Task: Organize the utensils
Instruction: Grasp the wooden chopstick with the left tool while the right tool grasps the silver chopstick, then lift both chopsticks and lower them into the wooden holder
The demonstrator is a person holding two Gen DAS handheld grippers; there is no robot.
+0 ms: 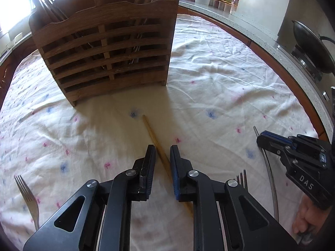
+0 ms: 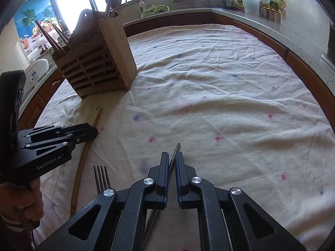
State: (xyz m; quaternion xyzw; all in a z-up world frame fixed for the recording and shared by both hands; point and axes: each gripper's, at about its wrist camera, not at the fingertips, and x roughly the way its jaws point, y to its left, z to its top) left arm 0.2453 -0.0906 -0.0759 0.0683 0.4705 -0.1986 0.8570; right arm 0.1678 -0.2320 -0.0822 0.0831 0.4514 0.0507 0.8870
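A wooden slatted utensil holder (image 1: 104, 52) (image 2: 94, 69) stands on the clothed table with chopsticks and spoons in it. A pale wooden chopstick (image 1: 149, 129) (image 2: 81, 163) lies on the cloth, and my left gripper (image 1: 162, 149) (image 2: 94, 130) is shut on it, the stick crossing slantwise between the pads. My right gripper (image 2: 172, 155) (image 1: 259, 139) is shut on a thin metal chopstick (image 2: 177, 146) (image 1: 270, 167) whose tip sticks out past the fingers. Both grippers point down at the cloth near the table's front.
A silver fork (image 1: 27, 196) lies at the left front. A dark-tined fork (image 2: 101, 175) (image 1: 241, 177) lies between the two grippers. The white flowered tablecloth (image 2: 209, 83) is wrinkled. A counter (image 2: 251, 12) with jars, a kettle and a wok (image 1: 309, 41) rings the table.
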